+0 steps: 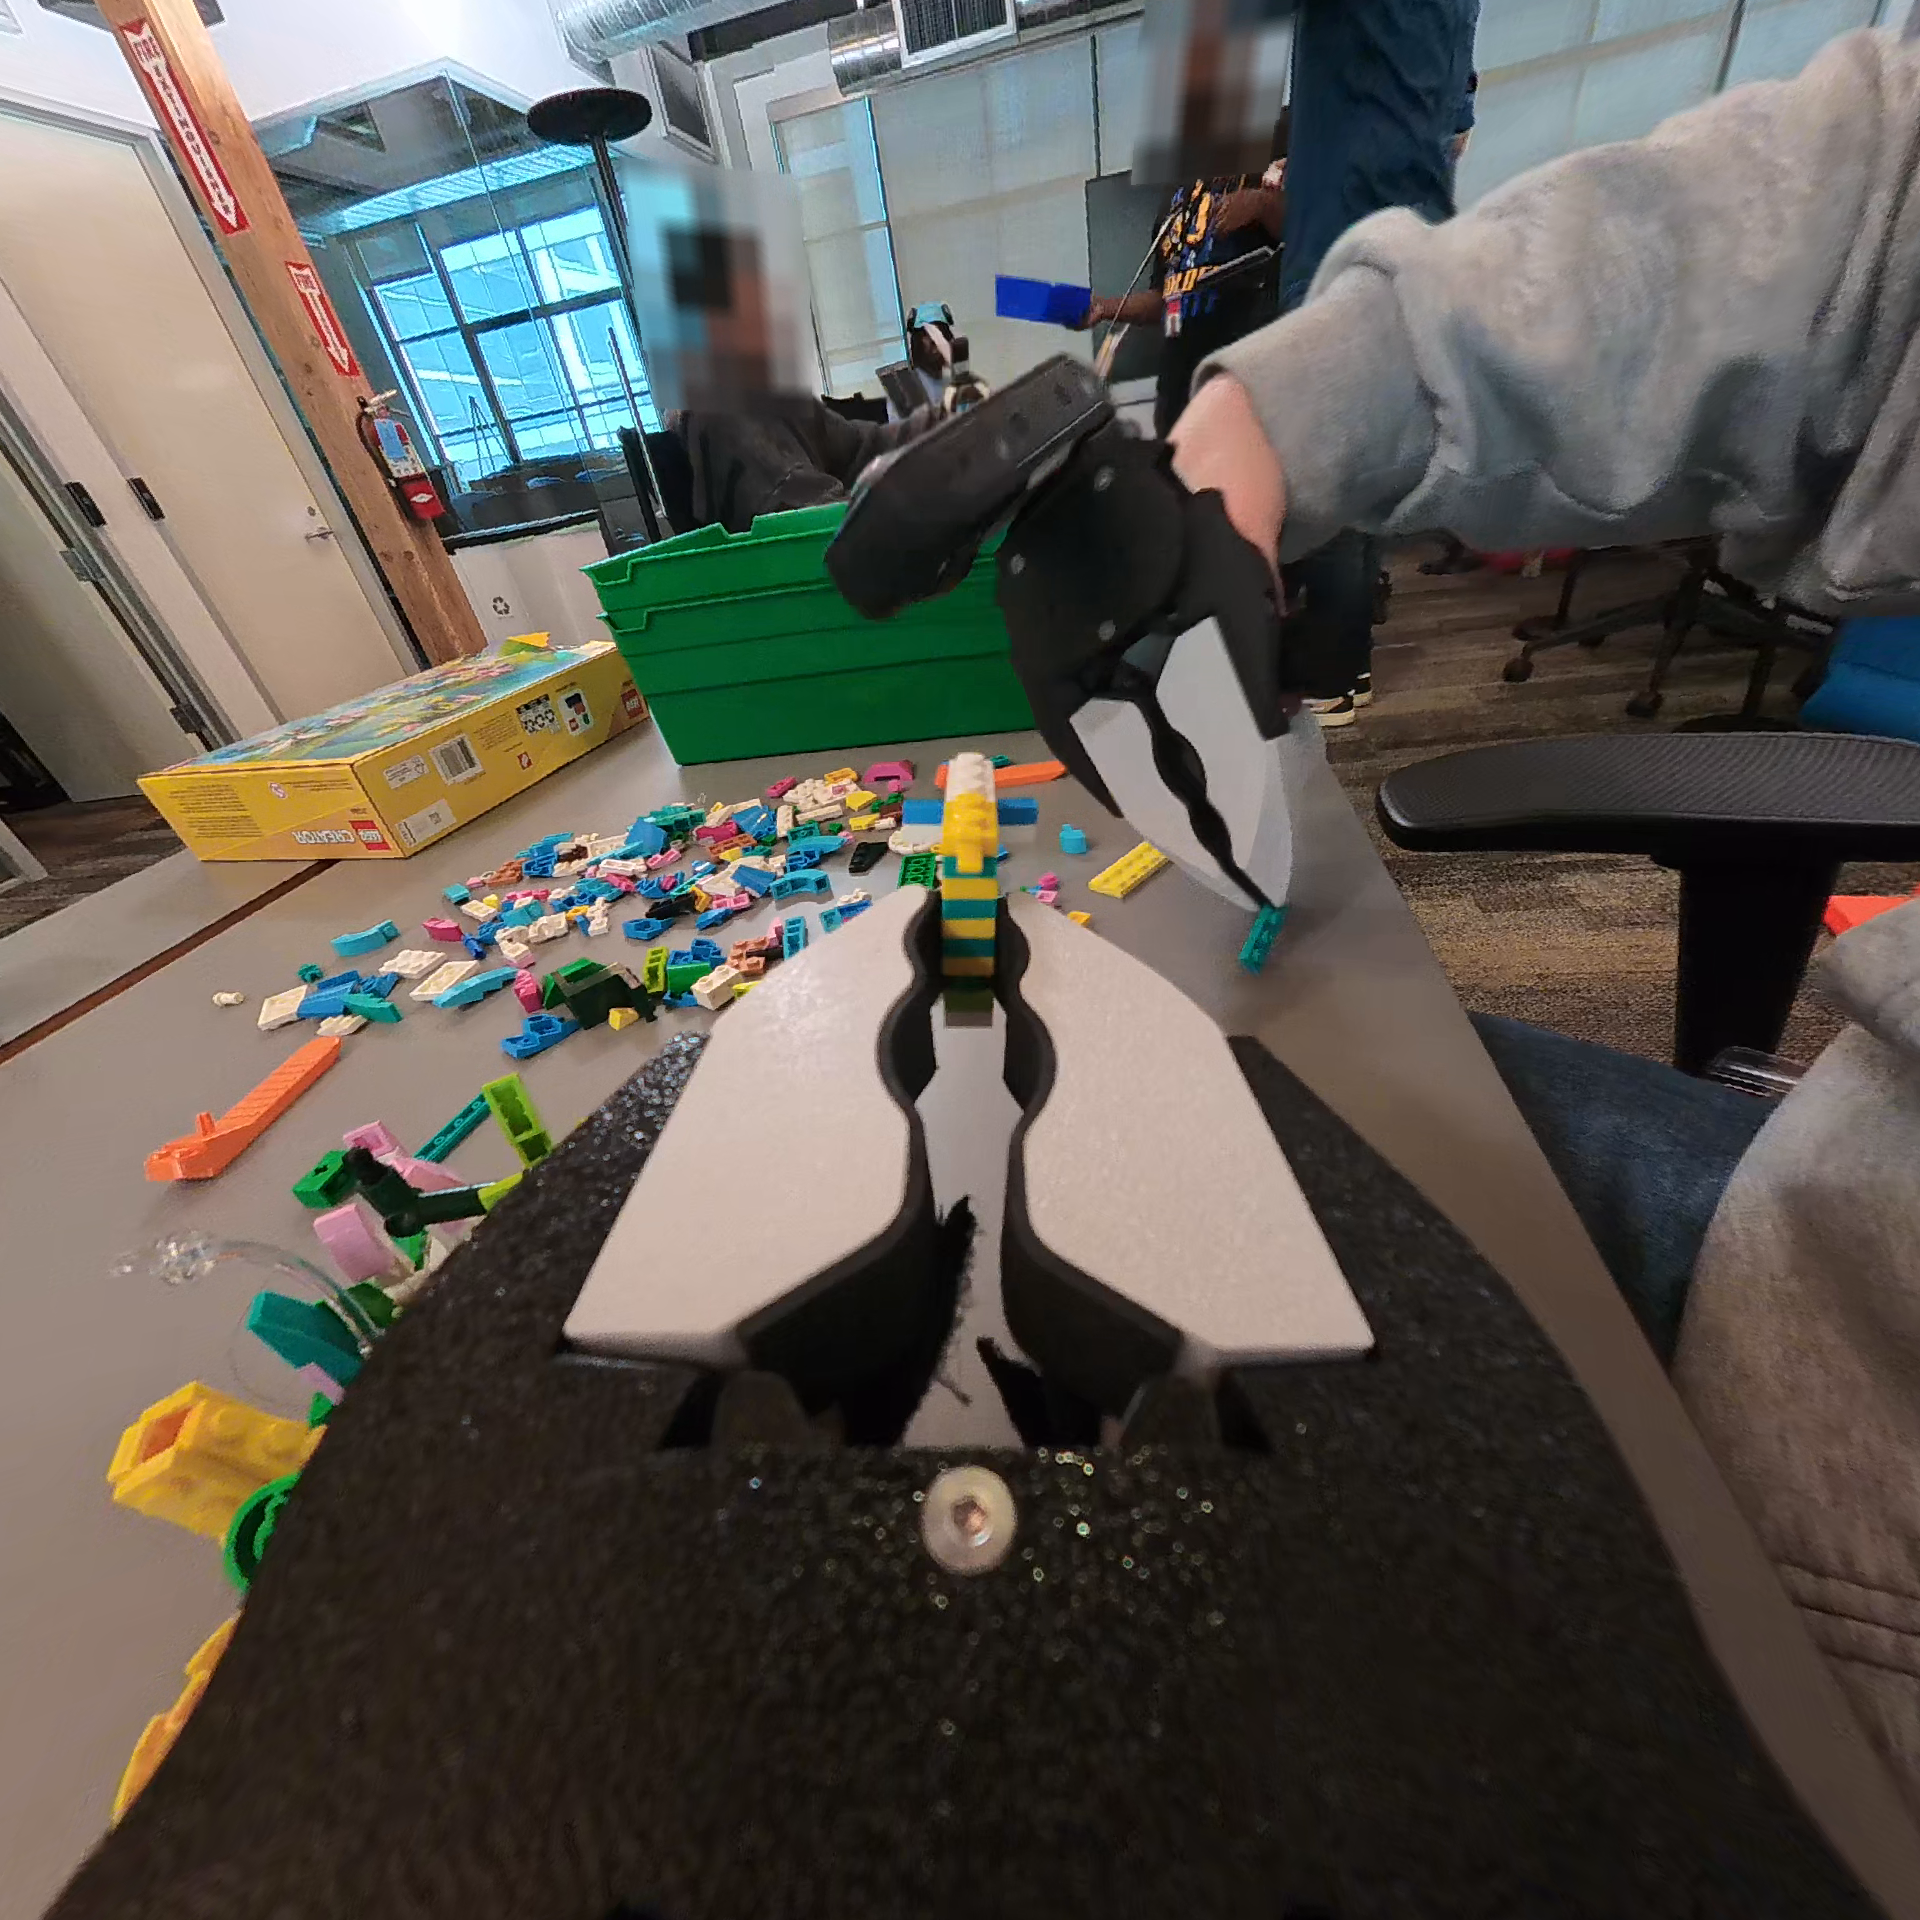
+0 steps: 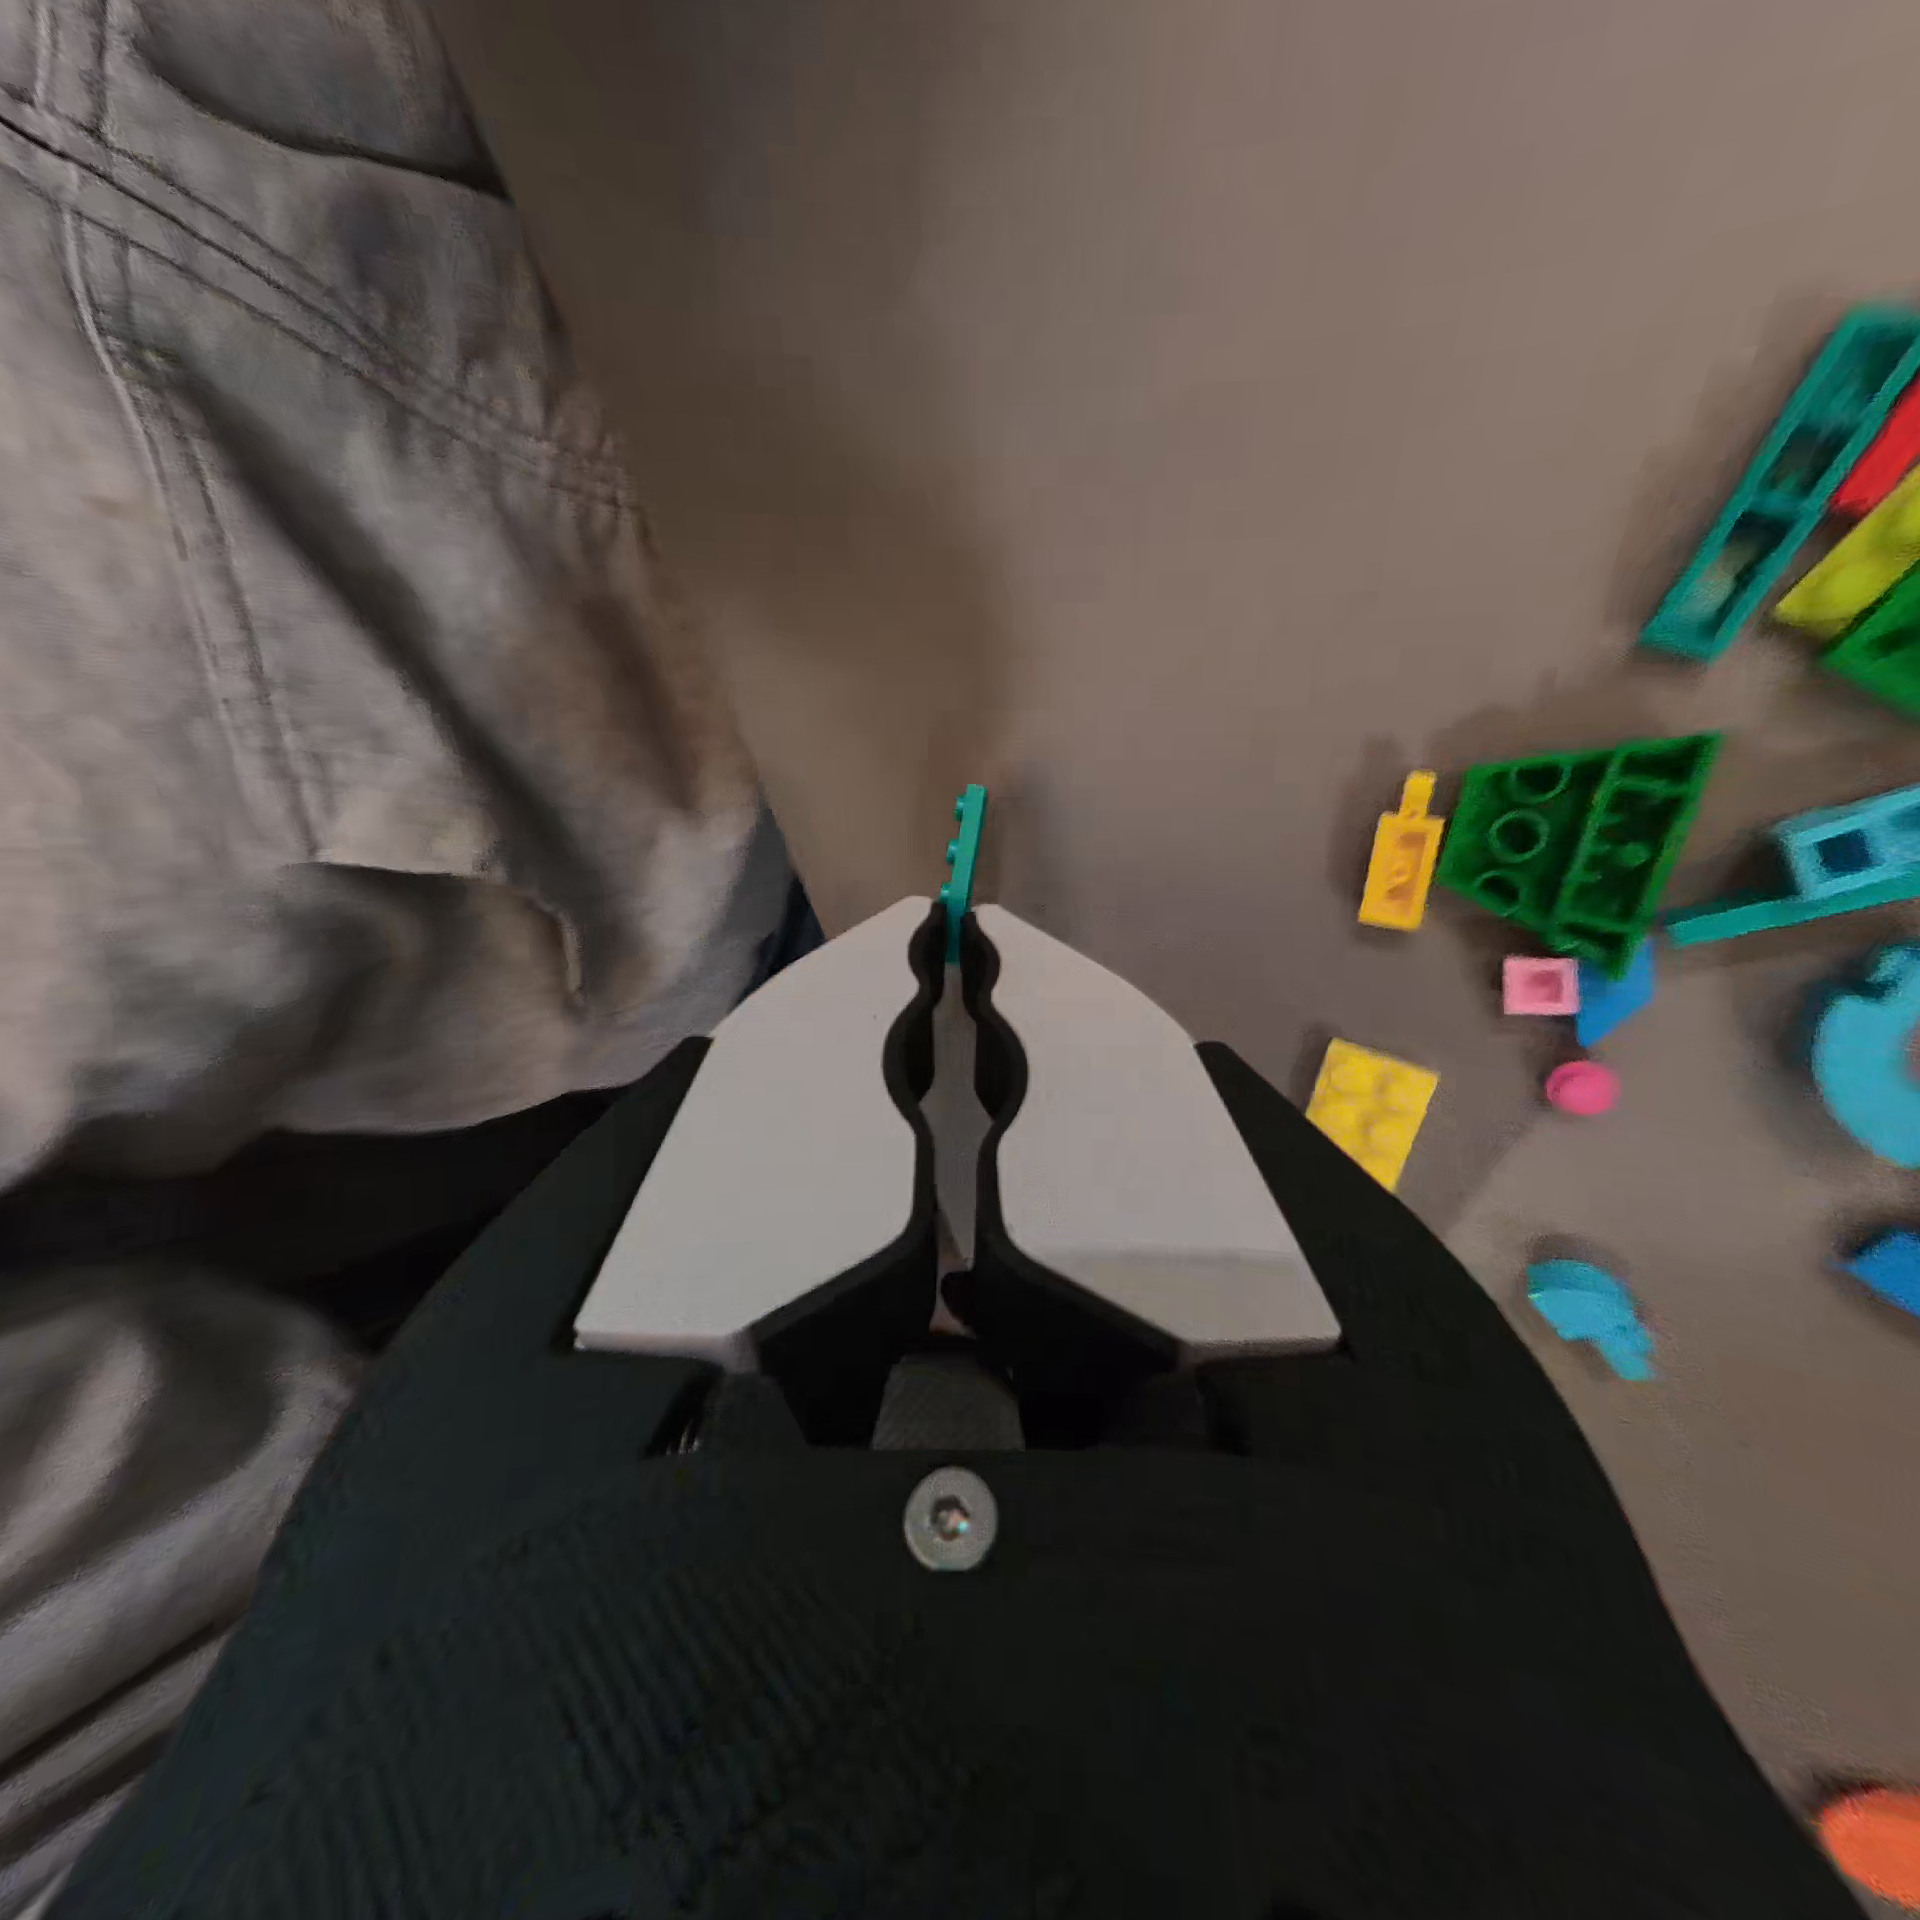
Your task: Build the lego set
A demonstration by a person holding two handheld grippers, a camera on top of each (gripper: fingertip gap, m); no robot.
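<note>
Left hand-held gripper (image 1: 966,935) clamps striped brick stack (image 1: 968,914) upright; right hand-held gripper (image 2: 954,914) w/ teal plate (image 2: 964,852) pinched, just beside over counter (image 1: 1382,1039).

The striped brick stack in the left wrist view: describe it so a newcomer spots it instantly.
On the grey table, before the green bins, the left gripper clamps a brick stack. Unlike the loose scattered bricks, it is one column of alternating yellow and teal layers.
</note>
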